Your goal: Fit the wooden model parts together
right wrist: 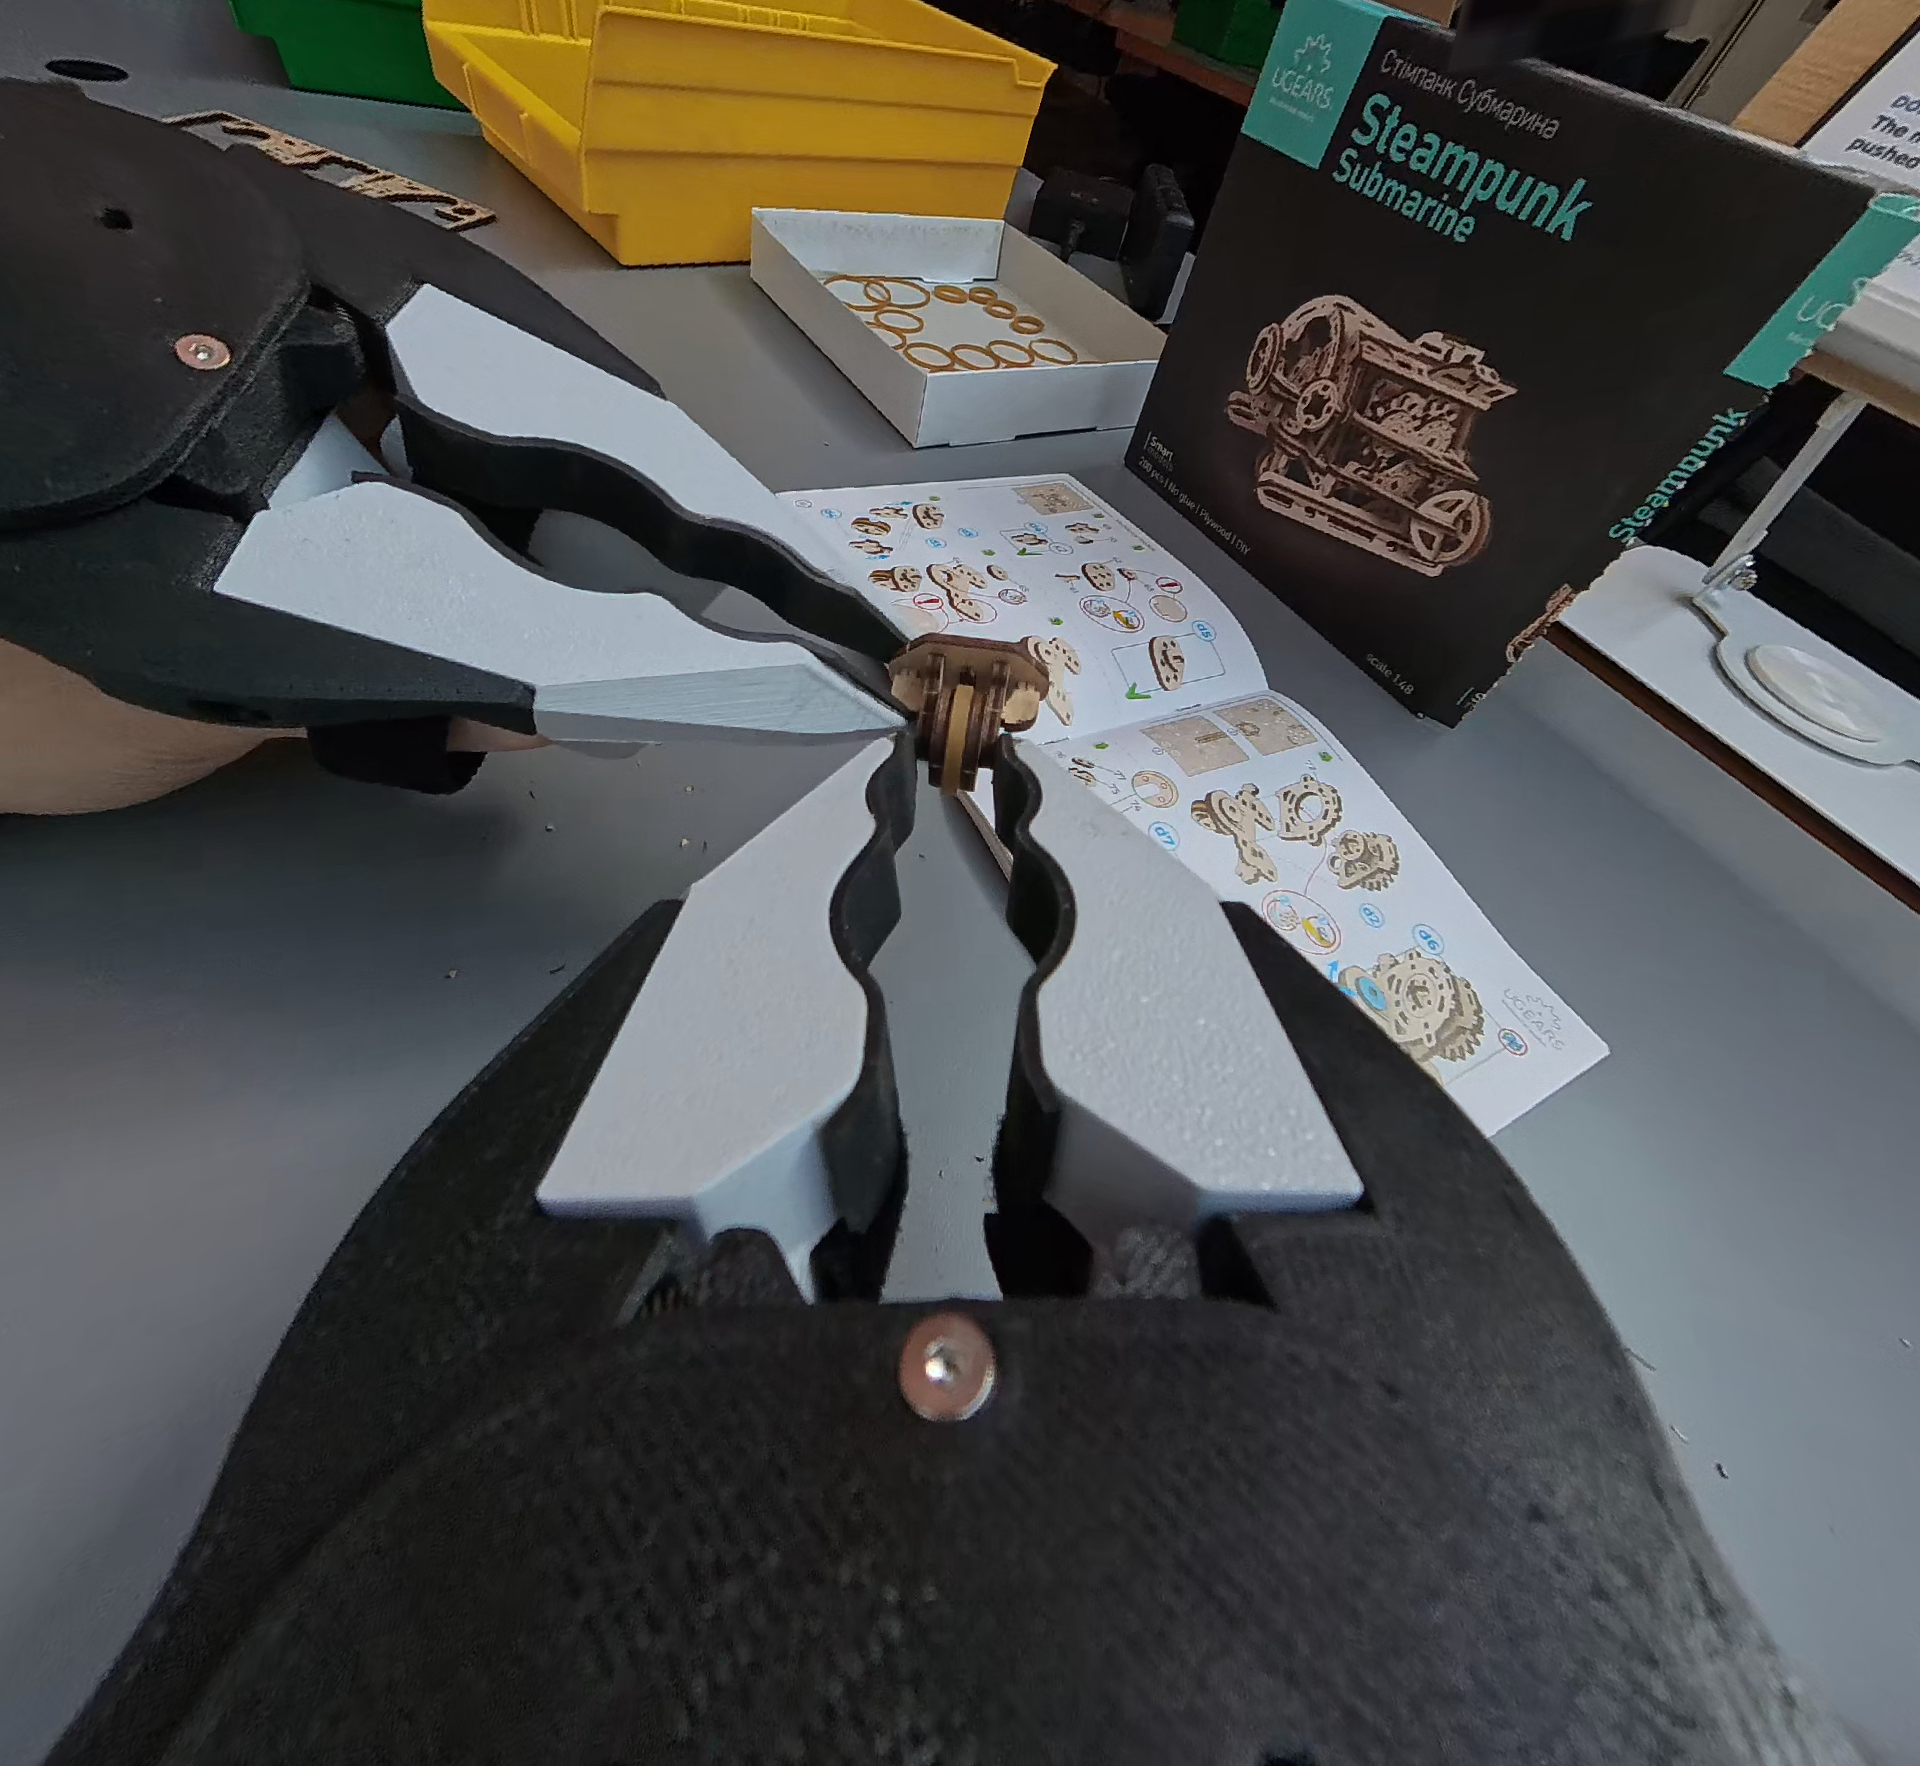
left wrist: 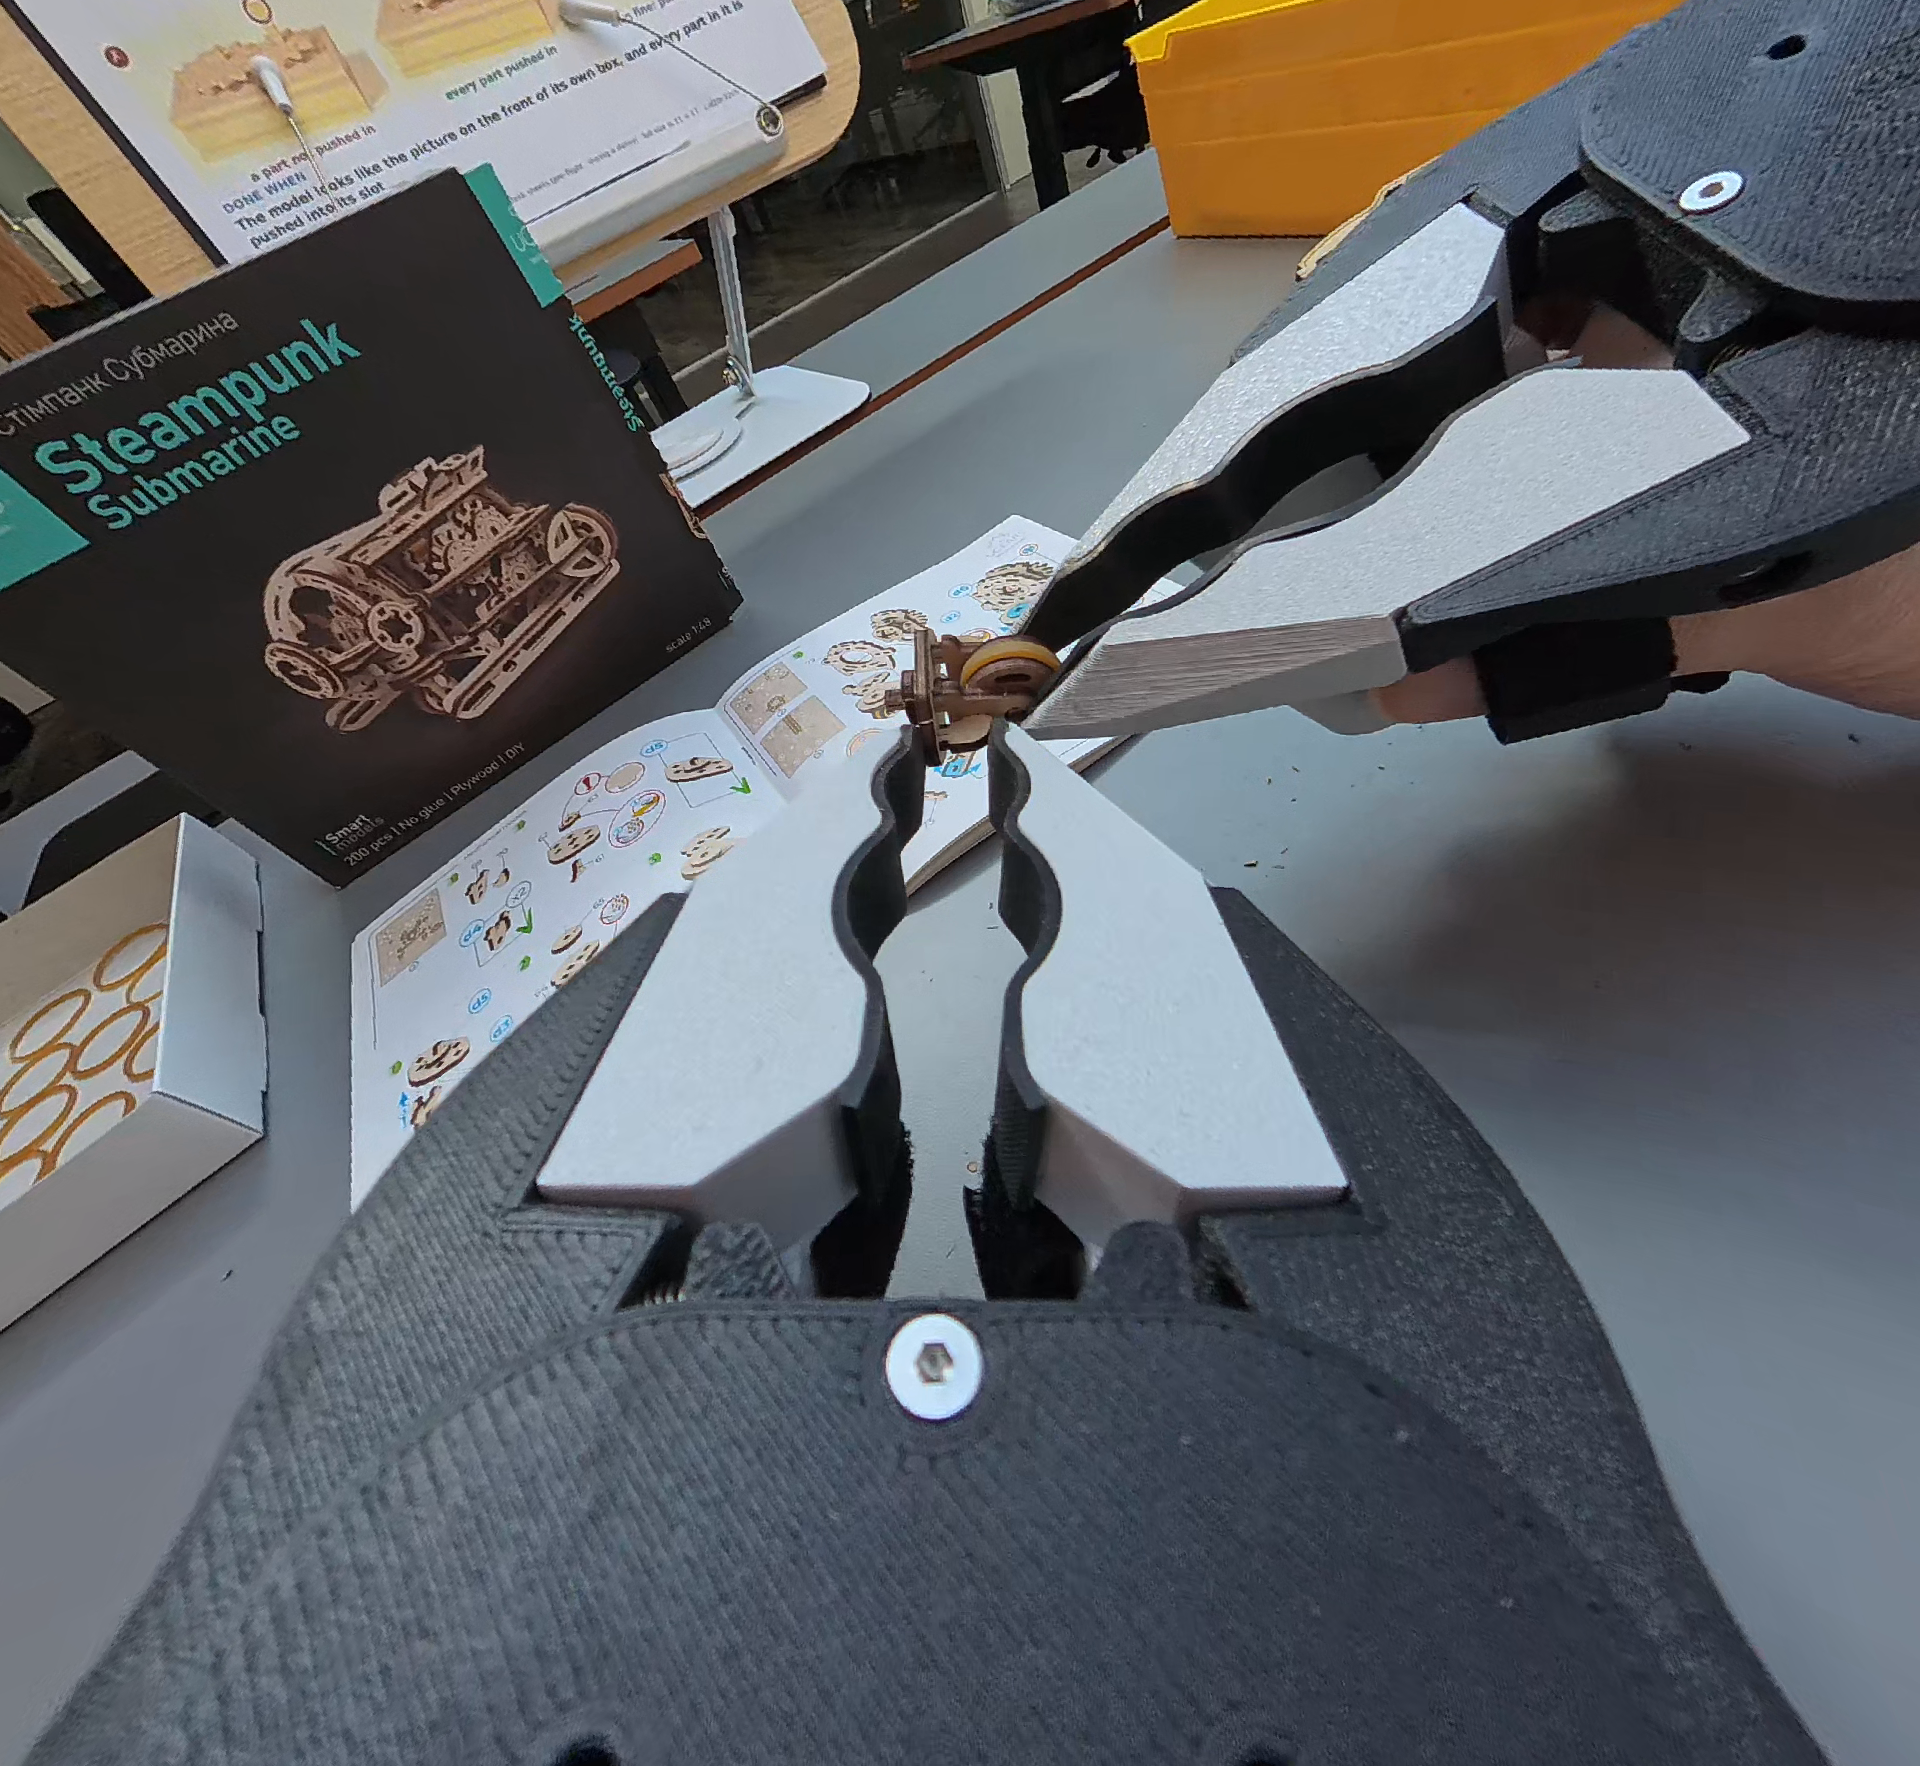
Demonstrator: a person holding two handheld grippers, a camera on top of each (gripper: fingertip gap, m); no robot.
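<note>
1. Hovering above the open instruction booklet (left wrist: 582,885), a small wooden assembly (left wrist: 951,693) is pinched from two sides.
2. Its lower edge is clamped by the nearly closed left gripper (left wrist: 951,745).
3. Its disc end is gripped by the right gripper (right wrist: 951,760), fingers narrowly parted.
4. The model box (right wrist: 1455,386) is stood behind, on the grey table (right wrist: 312,937).

Bare grey table (right wrist: 312,937) nearside; upright kit box (right wrist: 1455,386) and yellow bin (right wrist: 748,127) beyond.

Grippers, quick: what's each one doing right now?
Left gripper: shut on the small brown wooden model assembly.
Right gripper: shut on the same assembly, at its round wooden disc.
</note>
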